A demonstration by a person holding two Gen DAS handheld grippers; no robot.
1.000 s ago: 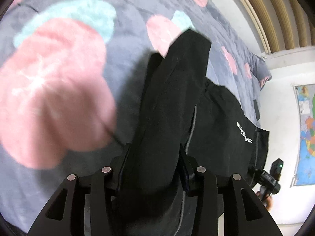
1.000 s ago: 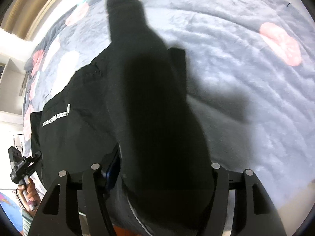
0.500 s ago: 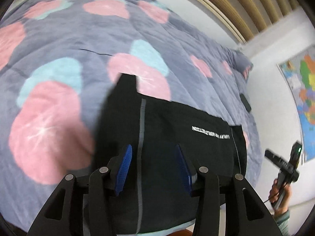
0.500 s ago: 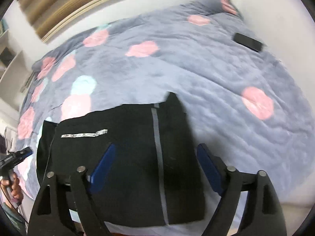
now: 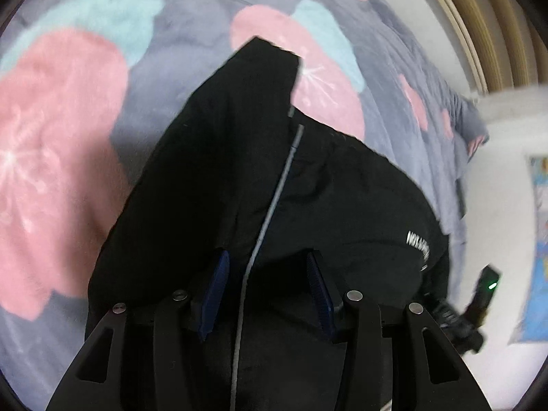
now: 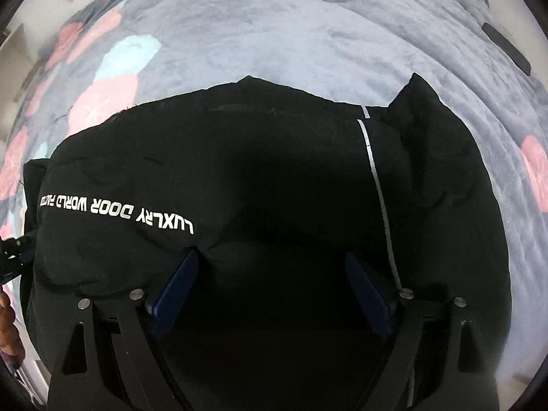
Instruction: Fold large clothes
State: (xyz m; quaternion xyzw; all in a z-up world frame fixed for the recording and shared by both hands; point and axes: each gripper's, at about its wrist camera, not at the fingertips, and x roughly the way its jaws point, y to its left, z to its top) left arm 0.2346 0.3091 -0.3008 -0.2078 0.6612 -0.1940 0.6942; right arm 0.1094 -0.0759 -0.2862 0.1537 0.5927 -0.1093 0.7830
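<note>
Presently: black garment (image 6: 274,171) folded on bed (image 6: 274,34). Right tongs (image 6: 270,294) opening, pads clear of cloth; left tongs (image 5: 267,294) parted, gripping nothing. Next fold, likely: grasp both near corners evenly, keeping edges square.

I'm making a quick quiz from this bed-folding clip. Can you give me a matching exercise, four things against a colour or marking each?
Things:
1. garment
2. blanket
3. pads of the right tongs
4. stripe on the garment

Descriptions:
A. blue
B. thin and light grey
C. black with white lettering
D. grey with pink and pale blue blotches

Pairs: 1-C, 2-D, 3-A, 4-B
</note>
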